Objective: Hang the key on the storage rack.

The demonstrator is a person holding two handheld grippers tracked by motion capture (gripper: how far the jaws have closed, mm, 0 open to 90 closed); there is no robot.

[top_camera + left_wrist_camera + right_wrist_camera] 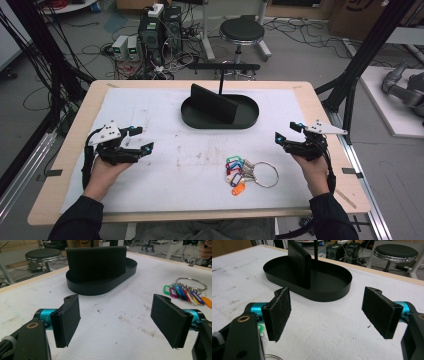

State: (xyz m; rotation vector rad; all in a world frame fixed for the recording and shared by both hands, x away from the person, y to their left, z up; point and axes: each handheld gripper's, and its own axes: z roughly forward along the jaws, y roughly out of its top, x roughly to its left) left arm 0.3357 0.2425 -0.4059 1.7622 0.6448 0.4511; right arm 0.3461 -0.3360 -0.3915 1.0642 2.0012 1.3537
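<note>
A black oval tray (pixel 220 125) with an upright black panel (pixel 212 103) stands at the back centre of the white mat. A metal ring of keys with several coloured tags (pixel 246 173) lies front right of centre. My left gripper (pixel 140 139) is open over the mat's left side, with nothing between its pads. It faces the tray (pixel 100 289) and has the keys (pixel 186 291) off to its right. My right gripper (pixel 288 131) is open and empty over the right side, up and to the right of the keys. It looks at the tray (pixel 327 296) and the panel (pixel 298 263).
The mat (pixel 150 110) covers a wooden table whose bare edges show all round. A thin black post (pixel 220 82) rises just behind the tray. On the floor beyond are a black stool (pixel 242 31), computer boxes (pixel 160 30) and tangled cables. Black frame legs flank the table.
</note>
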